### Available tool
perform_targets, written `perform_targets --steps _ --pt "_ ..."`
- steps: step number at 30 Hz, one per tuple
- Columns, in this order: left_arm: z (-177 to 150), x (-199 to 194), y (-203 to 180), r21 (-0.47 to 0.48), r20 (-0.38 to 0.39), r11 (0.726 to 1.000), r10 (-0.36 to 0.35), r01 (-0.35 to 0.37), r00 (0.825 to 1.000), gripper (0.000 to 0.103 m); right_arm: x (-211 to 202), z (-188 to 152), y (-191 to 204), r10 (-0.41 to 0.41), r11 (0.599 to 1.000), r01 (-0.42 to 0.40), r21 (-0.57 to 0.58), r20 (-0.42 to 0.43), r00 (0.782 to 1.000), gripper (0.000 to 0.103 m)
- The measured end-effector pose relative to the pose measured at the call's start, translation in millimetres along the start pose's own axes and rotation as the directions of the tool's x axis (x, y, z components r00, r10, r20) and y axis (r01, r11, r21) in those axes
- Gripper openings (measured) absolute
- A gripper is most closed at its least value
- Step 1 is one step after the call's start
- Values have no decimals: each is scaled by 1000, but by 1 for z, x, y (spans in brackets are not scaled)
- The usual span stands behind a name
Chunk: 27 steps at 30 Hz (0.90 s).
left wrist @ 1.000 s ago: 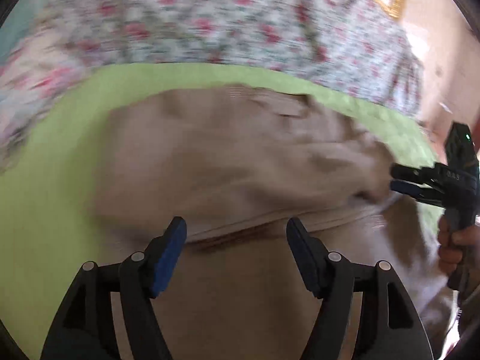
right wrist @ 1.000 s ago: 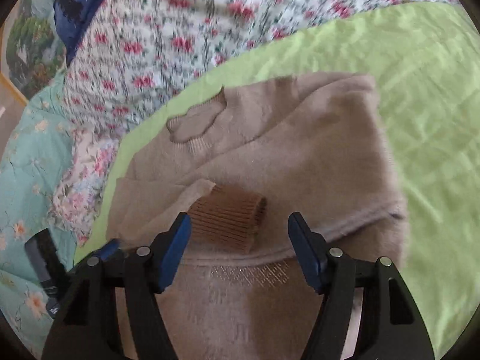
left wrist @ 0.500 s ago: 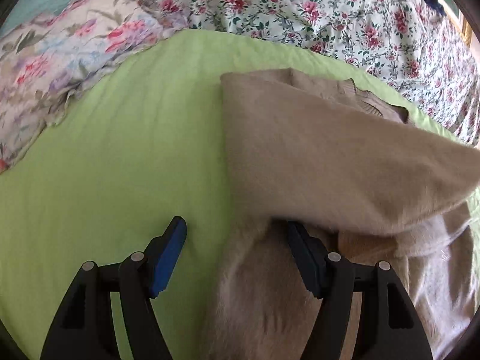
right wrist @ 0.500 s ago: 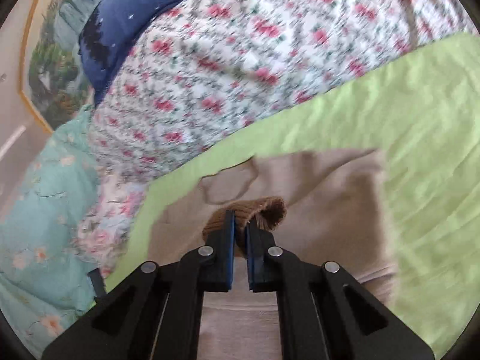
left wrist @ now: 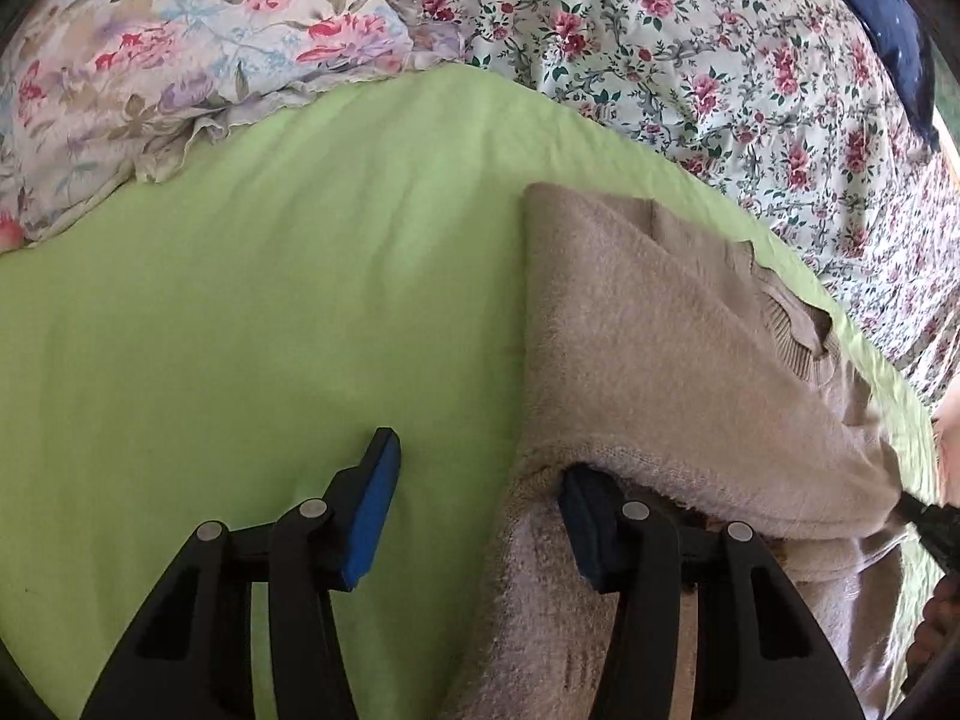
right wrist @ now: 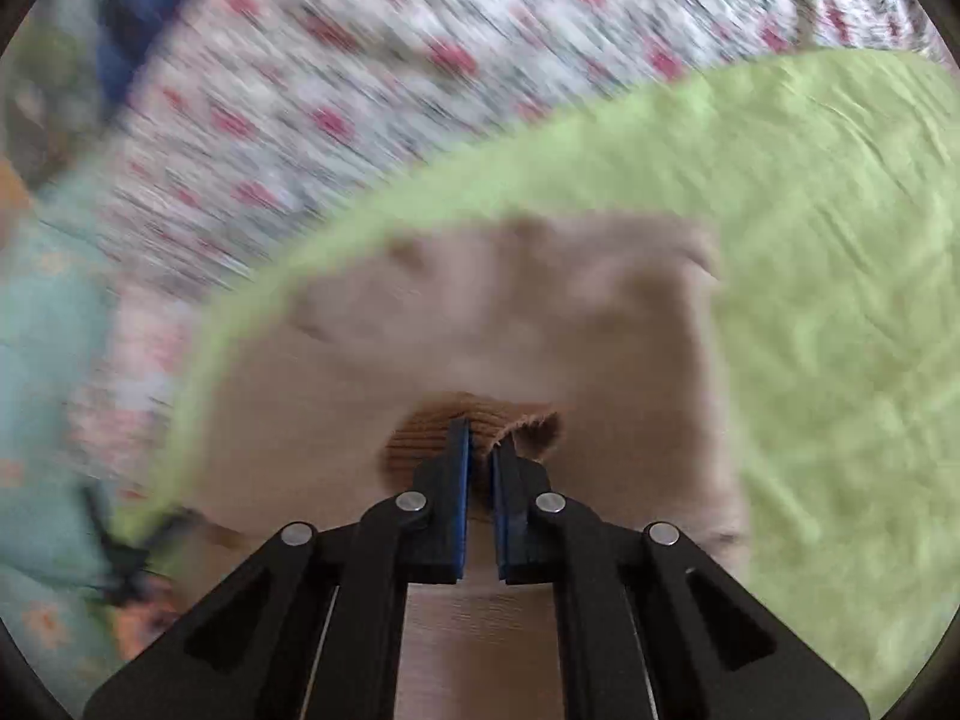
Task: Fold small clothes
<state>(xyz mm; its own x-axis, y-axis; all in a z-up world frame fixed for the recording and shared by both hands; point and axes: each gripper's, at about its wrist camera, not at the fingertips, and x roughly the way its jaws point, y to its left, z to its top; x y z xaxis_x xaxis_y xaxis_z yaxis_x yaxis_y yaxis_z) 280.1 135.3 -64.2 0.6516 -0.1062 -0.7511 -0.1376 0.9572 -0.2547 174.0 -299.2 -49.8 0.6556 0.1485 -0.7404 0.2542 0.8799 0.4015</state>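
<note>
Sweater (left wrist: 648,360) lies on the green sheet (left wrist: 240,330), one side doubled over the body, probably to narrow it for folding; the right gripper (right wrist: 478,450) is clenched on the brown ribbed cuff (right wrist: 420,438) — carrying the sleeve across; the left gripper (left wrist: 480,504) is spread wide, one finger (left wrist: 585,516) tucked under the folded edge, likely pinning it. Half a second ago that grip was the same; the right view now blurs with motion.

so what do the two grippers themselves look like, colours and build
Both match: the left gripper and right gripper have matte black linkage arms with triangular cut-outs and round silver pivot pins. Each finger ends in a flat blue pad. No cables, markings or sleeves are visible.
</note>
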Motion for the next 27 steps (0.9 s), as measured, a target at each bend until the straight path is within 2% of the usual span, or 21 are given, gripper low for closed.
perform_targets --steps 2,4,5,6,8,9,10,11,13,15,17,18,19,21,23,25,27 --pt "0 0 1 -2 2 1000 0 0 1000 53 5 -6 -11 -33 998 34 44 -23 999 8" --pt "-2 0 1 -5 6 1000 -1 1 1000 53 -8 -10 -15 -116 991 115 64 23 993 8" --pt "-2 0 1 -3 8 1000 3 -3 1000 53 -15 -11 -14 -122 991 119 67 54 991 9" --pt "-2 0 -1 4 10 1000 13 -13 1000 53 -22 -12 -11 -100 993 94 69 85 991 9" --pt "-3 1 -3 16 11 999 28 -28 1000 53 -25 -12 4 22 999 -25 33 99 995 10" --pt "-2 2 -4 20 12 999 31 -32 999 53 -19 -11 12 87 996 -88 16 72 994 17" --pt "-2 2 -3 18 11 999 26 -27 1000 53 -6 -10 19 147 989 -147 7 17 989 28" --pt "-2 2 -2 12 10 1000 18 -18 1000 53 8 -10 23 150 989 -150 5 -40 988 32" --pt "-2 2 1 9 7 1000 3 -3 1000 54 38 -15 17 9 1000 -7 13 -142 990 29" --pt "-3 -1 -1 31 4 999 10 -10 1000 54 38 -19 2 54 995 -41 93 -142 988 29" --pt "-9 -7 -4 61 -6 998 24 -23 1000 53 23 -20 -1 37 994 -23 106 -132 991 32" --pt "-14 -13 -6 72 -17 997 12 -11 1000 52 11 -20 0 21 995 -10 100 -117 993 43" --pt "-19 -20 -7 82 -26 997 -6 9 1000 52 -3 -23 3 -5 996 14 89 -101 995 73" --pt "-31 -35 -9 99 -40 994 -43 47 998 52 -33 -31 7 -62 995 65 80 -44 997 102" --pt "-47 -57 -11 125 -51 989 -79 85 996 52 -60 -35 5 -82 992 82 92 -9 997 103" --pt "-65 -83 -12 158 -50 982 -96 103 994 58 -88 -48 1 35 996 -38 85 33 999 103" --pt "-86 -109 -12 188 -50 976 -100 108 994 67 -116 -68 -3 67 994 -73 79 74 995 103"
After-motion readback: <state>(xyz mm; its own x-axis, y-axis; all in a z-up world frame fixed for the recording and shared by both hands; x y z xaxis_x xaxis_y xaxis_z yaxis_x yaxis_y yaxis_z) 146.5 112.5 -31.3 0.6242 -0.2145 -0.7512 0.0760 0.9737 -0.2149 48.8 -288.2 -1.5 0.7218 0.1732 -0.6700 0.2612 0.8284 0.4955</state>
